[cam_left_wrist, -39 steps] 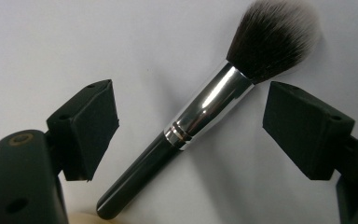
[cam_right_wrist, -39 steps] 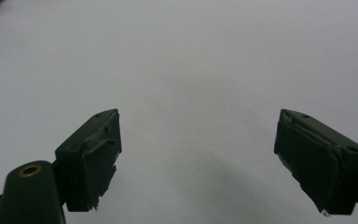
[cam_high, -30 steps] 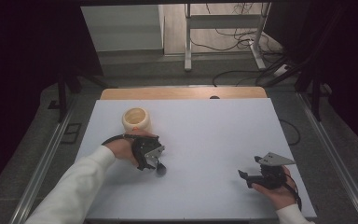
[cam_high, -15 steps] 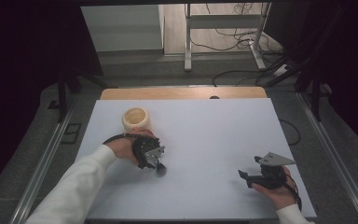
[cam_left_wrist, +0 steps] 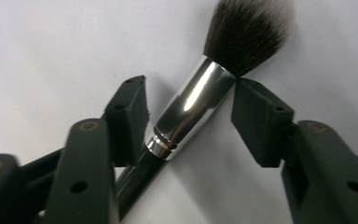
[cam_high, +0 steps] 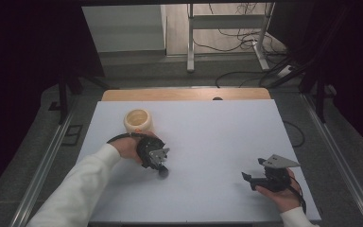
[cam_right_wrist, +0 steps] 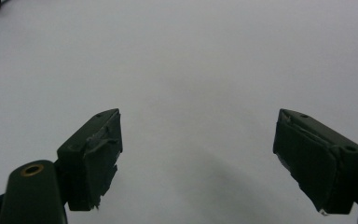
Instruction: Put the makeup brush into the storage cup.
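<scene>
Brush between spread jaws, not yet gripped.

The brush (cam_left_wrist: 191,112) lies flat on the table (cam_high: 217,132) near a cream cup (cam_high: 137,120), its ferrule between the left gripper's (cam_left_wrist: 189,109) parted jaws. Judgement: centre on the ferrule, close squarely, clear of bristles. Right gripper (cam_right_wrist: 198,158) hovers apart, jaws spread, empty.

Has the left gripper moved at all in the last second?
No. The left gripper sits at the same spot just below and right of the cream cup.
</scene>
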Available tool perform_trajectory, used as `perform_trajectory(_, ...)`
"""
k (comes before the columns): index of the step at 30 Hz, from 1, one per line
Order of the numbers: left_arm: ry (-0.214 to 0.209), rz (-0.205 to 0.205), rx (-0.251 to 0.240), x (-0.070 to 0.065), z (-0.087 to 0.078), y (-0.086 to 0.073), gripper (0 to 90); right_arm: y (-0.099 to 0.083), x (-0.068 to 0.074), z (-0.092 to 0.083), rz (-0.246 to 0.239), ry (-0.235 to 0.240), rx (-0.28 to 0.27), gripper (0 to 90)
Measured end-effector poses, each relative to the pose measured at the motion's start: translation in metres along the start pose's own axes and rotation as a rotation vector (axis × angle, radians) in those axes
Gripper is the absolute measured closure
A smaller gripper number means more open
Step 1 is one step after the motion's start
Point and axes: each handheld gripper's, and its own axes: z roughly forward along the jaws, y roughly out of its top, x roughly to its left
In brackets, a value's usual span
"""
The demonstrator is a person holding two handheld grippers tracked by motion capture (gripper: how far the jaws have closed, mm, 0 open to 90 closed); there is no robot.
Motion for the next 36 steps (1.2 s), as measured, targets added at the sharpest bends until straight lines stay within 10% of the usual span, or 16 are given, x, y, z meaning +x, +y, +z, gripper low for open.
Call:
perform_trajectory(13, -0.098, 0.059, -0.009, 0.004, 0.000, 0.000, 68.7, 0.001, 0.001, -0.001, -0.004, -0.002, -0.007, 16.7)
perform_trajectory(23, -0.086, 0.090, 0.011, 0.002, -0.001, 0.003, 71.6, 0.001, 0.001, -0.002, -0.007, -0.003, -0.013, 16.9)
perform_trajectory(36, -0.074, -0.125, 0.014, -0.005, -0.017, 0.010, 71.7, 0.000, 0.001, -0.003, -0.005, -0.006, -0.014, 17.0)
